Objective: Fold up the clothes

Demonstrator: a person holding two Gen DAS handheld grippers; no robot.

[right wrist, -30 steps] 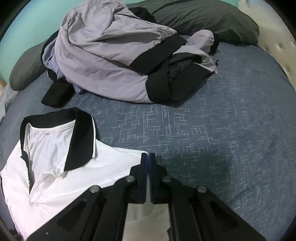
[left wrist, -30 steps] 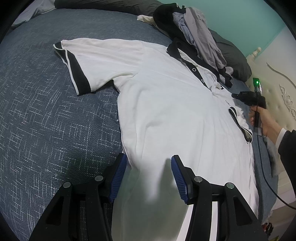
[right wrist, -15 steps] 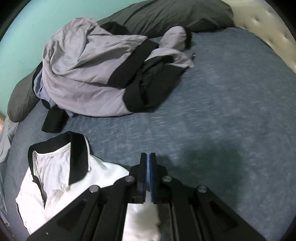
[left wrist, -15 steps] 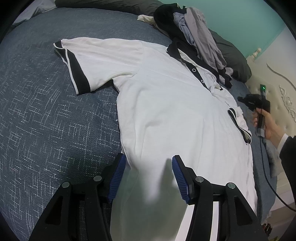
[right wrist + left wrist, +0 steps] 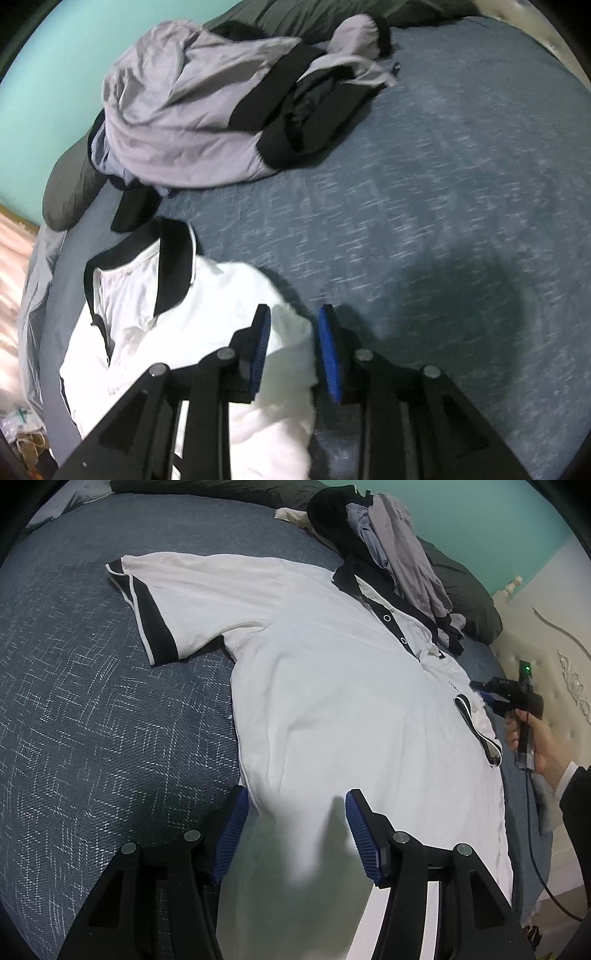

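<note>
A white polo shirt [image 5: 332, 686] with black collar and cuffs lies spread face up on the blue-grey bed [image 5: 92, 720]. My left gripper [image 5: 295, 812] hovers over the shirt's side edge near the hem. Its jaws are opening, with loose fabric between them and neither pad pressing. My right gripper [image 5: 293, 332], also seen in the left wrist view [image 5: 487, 694] in a person's hand [image 5: 535, 746], is at the shirt's far sleeve. Its jaws are opening too, and white fabric [image 5: 288, 343] lies slack between the blue pads. The black collar [image 5: 173, 266] is just to its left.
A heap of grey and black clothes [image 5: 192, 110] sits at the head of the bed, against dark pillows [image 5: 465, 602]. A cream padded headboard [image 5: 554, 657] stands beyond the right hand. A black cable [image 5: 532, 830] hangs from the right gripper.
The right gripper's jaws, shut before, have parted over the white sleeve fabric, and the gripper has rolled and shifted along the bed. The left gripper has stayed in place.
</note>
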